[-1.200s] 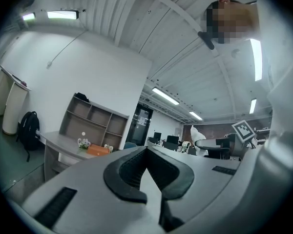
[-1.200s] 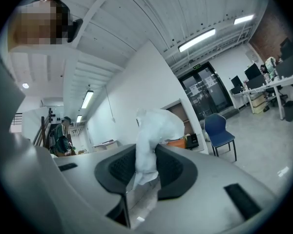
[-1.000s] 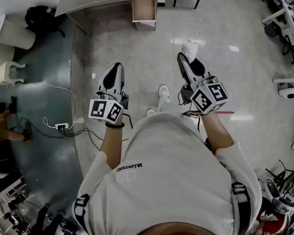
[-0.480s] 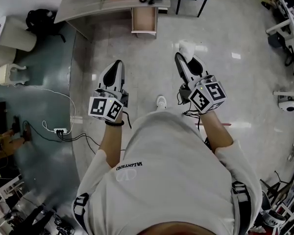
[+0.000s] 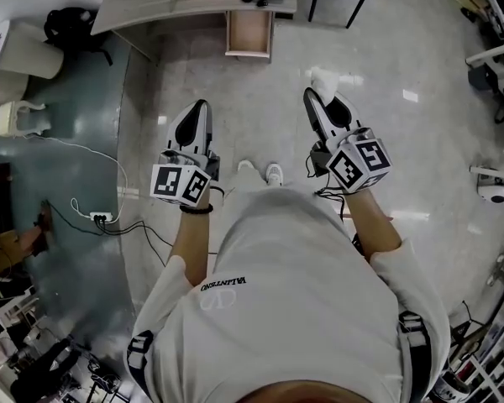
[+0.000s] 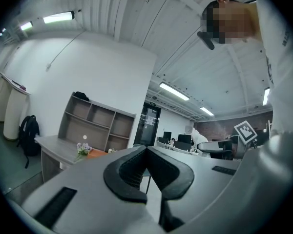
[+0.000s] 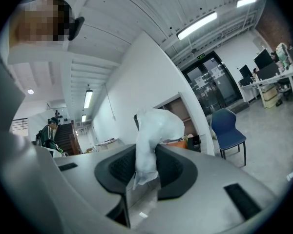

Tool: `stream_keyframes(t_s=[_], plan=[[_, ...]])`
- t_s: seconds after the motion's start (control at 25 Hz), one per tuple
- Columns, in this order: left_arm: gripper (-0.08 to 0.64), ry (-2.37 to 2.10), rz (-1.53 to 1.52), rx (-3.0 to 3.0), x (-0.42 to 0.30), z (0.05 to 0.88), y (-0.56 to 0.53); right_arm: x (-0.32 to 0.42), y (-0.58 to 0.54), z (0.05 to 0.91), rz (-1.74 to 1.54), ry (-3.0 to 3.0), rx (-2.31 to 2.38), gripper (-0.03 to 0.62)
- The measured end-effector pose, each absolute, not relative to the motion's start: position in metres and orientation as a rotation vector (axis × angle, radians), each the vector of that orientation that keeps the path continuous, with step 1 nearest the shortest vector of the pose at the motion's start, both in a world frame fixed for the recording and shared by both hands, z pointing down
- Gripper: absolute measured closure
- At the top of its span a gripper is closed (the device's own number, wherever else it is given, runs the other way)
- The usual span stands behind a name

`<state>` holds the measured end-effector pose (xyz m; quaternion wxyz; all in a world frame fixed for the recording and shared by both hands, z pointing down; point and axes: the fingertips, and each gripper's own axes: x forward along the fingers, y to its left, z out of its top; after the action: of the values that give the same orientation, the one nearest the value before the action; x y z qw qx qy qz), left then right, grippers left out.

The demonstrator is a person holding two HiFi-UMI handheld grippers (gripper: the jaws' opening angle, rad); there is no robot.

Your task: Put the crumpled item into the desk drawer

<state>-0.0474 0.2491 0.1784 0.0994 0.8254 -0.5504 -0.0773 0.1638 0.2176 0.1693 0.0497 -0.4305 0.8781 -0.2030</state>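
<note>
Pinching the crumpled item (image 7: 154, 128) by its lower end only, the right gripper (image 5: 322, 99) has its jaws part-closed on it; the left gripper (image 5: 200, 109) is closed and empty. Such a slim hold may slip before the open desk drawer (image 5: 249, 34), well ahead, is reached. The shirt print (image 5: 223, 285) reads VALENTINO.

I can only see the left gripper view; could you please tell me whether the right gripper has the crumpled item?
Observer: Yes, the right gripper is closed on a crumpled white wad.
Operator: Thank you. Is the desk drawer open?
Observer: Yes. In the head view the drawer stands pulled out from the desk, ahead of the person.
</note>
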Motion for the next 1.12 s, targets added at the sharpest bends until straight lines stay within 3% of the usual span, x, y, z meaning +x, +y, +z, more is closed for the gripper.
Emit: stream_keyframes(t_s=[0.48, 1.12], plan=[[0.558, -1.588, -0.253, 2.454, -0.070, 0.194, 0.173, 0.133, 0.148, 0.193, -0.607, 2.705, -1.369, 0.495], [0.558, -1.390, -0.128, 2.521, -0.118, 0.242, -0.015, 0.030, -0.027, 0.235, -0.712, 2.712, -1.494, 0.495]])
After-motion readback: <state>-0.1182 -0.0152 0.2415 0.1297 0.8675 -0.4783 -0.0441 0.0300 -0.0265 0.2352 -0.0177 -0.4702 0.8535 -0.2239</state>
